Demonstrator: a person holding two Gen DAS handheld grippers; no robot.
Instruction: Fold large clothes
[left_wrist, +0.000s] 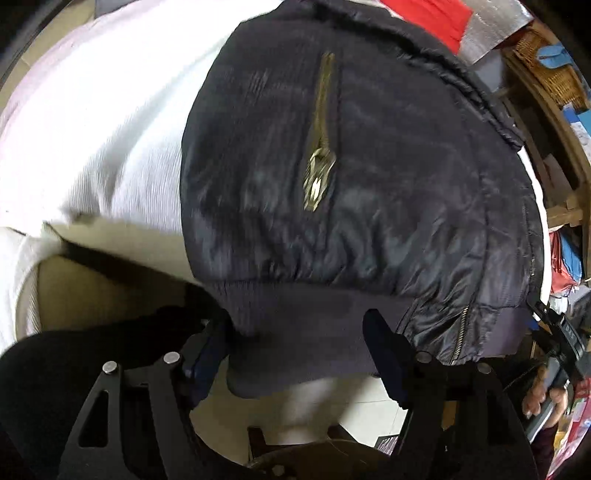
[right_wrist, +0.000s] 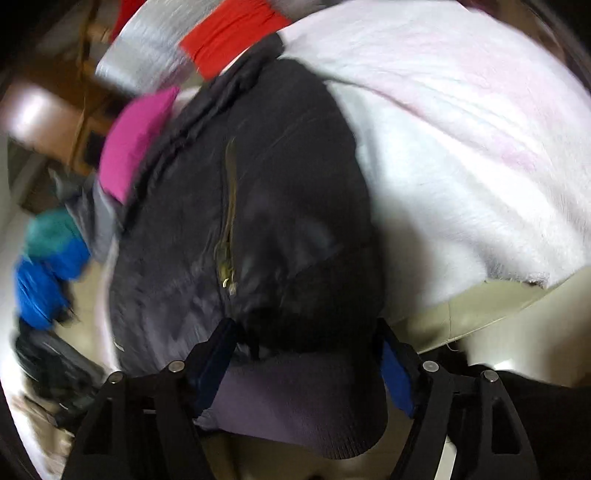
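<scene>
A dark padded jacket (left_wrist: 369, 166) lies spread on a white cover (left_wrist: 92, 129), with its brass pocket zip (left_wrist: 317, 181) facing up. The ribbed hem (left_wrist: 303, 314) hangs over the near edge. My left gripper (left_wrist: 295, 347) is open, its fingers standing wide on either side of the hem's left end. The right wrist view is blurred and shows the same jacket (right_wrist: 277, 221) and hem (right_wrist: 295, 406). My right gripper (right_wrist: 306, 354) is open around the hem, which fills the gap between its blue pads (right_wrist: 395, 369).
The white cover (right_wrist: 461, 166) spreads far beyond the jacket. A red cloth (right_wrist: 232, 33), a pink cloth (right_wrist: 133, 147) and a blue garment (right_wrist: 44, 280) lie past it. A wicker basket (left_wrist: 546, 66) and clutter stand to the right. A hand (left_wrist: 535, 395) shows at the right edge.
</scene>
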